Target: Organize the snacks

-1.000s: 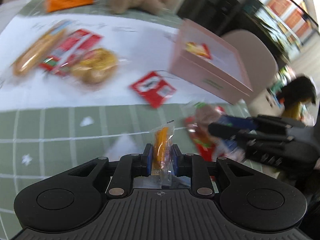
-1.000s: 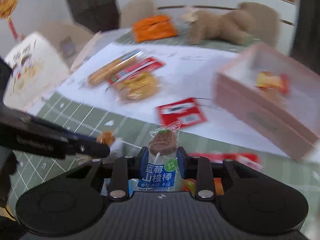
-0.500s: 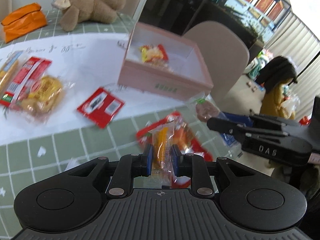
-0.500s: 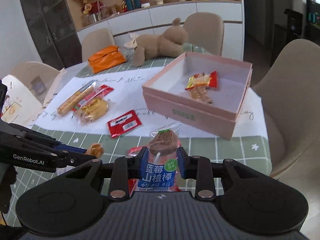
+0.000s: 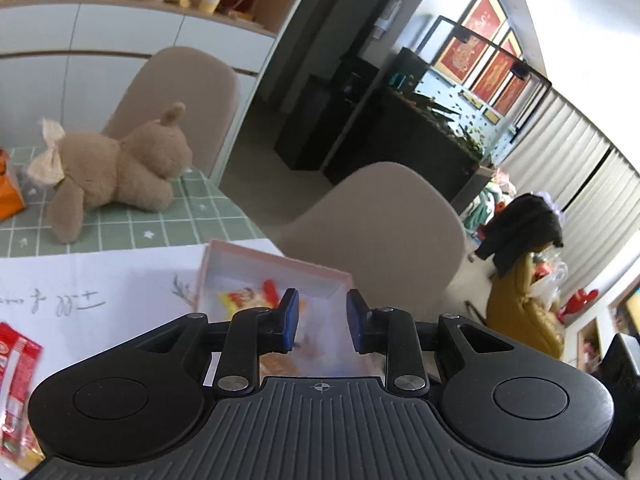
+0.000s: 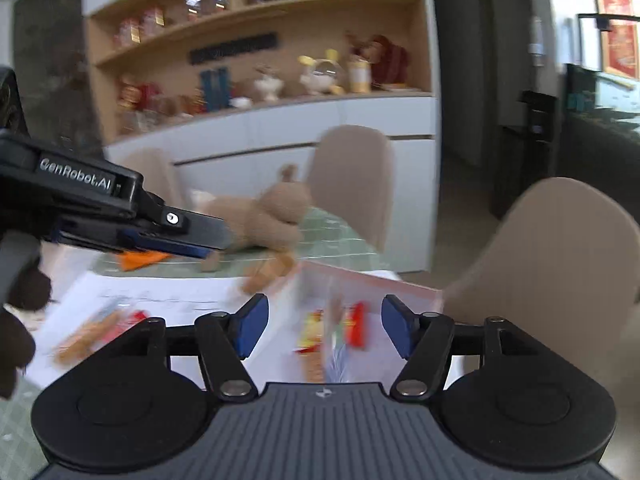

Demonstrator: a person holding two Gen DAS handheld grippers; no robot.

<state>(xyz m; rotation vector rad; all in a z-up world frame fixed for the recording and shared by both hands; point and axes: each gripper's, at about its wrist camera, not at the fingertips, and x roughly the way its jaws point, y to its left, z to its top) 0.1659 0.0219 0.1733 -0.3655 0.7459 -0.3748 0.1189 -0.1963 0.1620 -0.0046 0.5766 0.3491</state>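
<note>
My left claw is opening; its blue pads stand apart and grip nothing. Below the gap lies a blurred snack, orange and clear-wrapped; whether it touches the box floor cannot be determined. My right claw is also opening, wider than the left, with nothing pressed between its pads. A blurred wrapped snack shows in that gap, over the box.

Both claws point down into the pink box, which stands on white paper on the table. Inside the box lies a red and yellow snack packet, visible in the right wrist view as well.

On the paper left of the box lies a red packet. In the right wrist view, further blurred snacks lie on the paper to the left. A stuffed bear lies on the green checked cloth beyond the paper. Beige chairs stand at the table's far and right sides.
</note>
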